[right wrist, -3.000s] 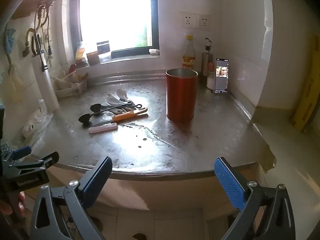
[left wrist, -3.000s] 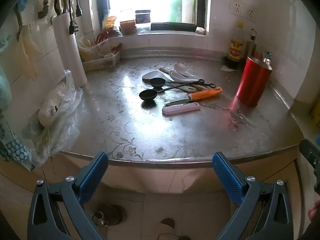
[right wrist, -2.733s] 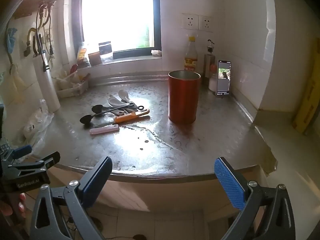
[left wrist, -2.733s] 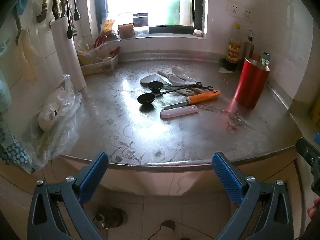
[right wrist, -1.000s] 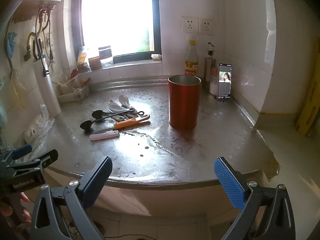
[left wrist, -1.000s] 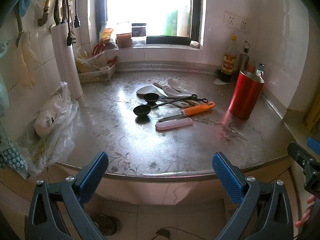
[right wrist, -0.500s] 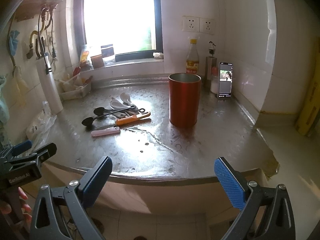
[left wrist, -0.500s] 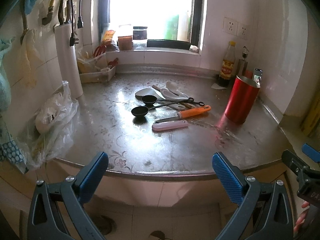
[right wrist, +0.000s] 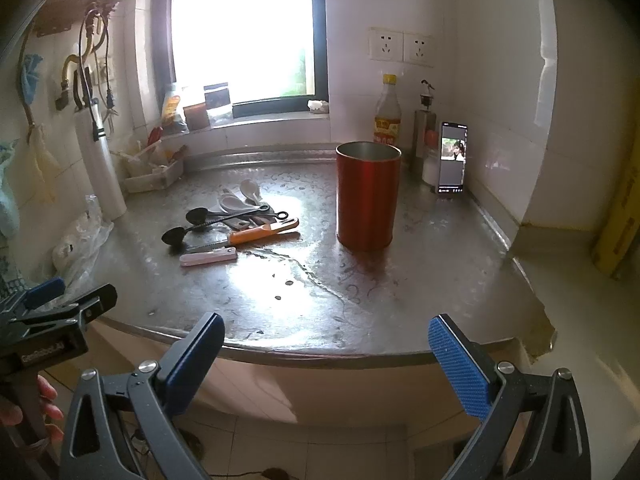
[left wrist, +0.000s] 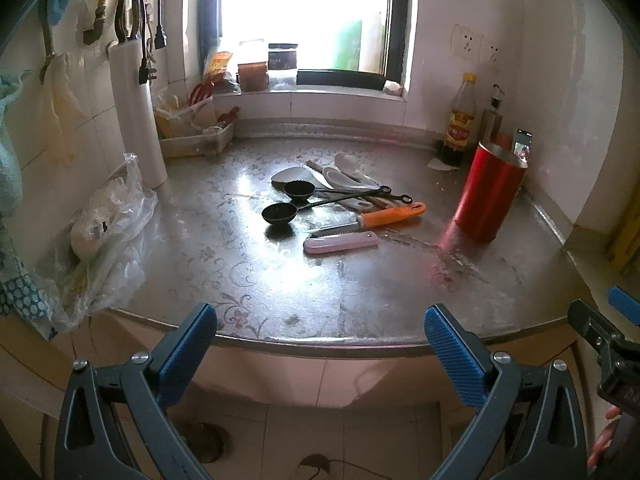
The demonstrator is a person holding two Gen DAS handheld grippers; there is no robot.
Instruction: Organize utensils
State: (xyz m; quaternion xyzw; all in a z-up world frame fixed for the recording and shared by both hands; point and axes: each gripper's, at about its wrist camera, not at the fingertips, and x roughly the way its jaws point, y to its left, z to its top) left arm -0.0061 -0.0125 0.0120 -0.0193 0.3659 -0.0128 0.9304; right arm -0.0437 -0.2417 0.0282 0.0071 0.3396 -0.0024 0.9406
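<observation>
A heap of utensils lies mid-counter: two black measuring spoons [left wrist: 280, 213] [right wrist: 176, 234], white soup spoons [left wrist: 340, 178] [right wrist: 240, 196], an orange-handled knife [left wrist: 390, 216] [right wrist: 260, 233] and a pink sheathed tool [left wrist: 340, 242] [right wrist: 208, 258]. To their right an empty red cylinder holder [left wrist: 490, 196] [right wrist: 368, 196] stands upright. My left gripper [left wrist: 320, 340] and right gripper [right wrist: 326, 354] both hang open and empty, short of the counter's front edge, well away from the utensils.
The steel counter [left wrist: 320, 280] carries a plastic bag [left wrist: 104, 240] at the left, a paper roll [left wrist: 138, 116], a clear tray [left wrist: 196, 140], a sauce bottle [right wrist: 387, 114] and a propped phone [right wrist: 452, 158] at the back right. Jars stand on the windowsill.
Both grippers have risen and drifted a little toward the counter, so it sits lower in view. Their jaws have stayed open and the utensils lie as before.
</observation>
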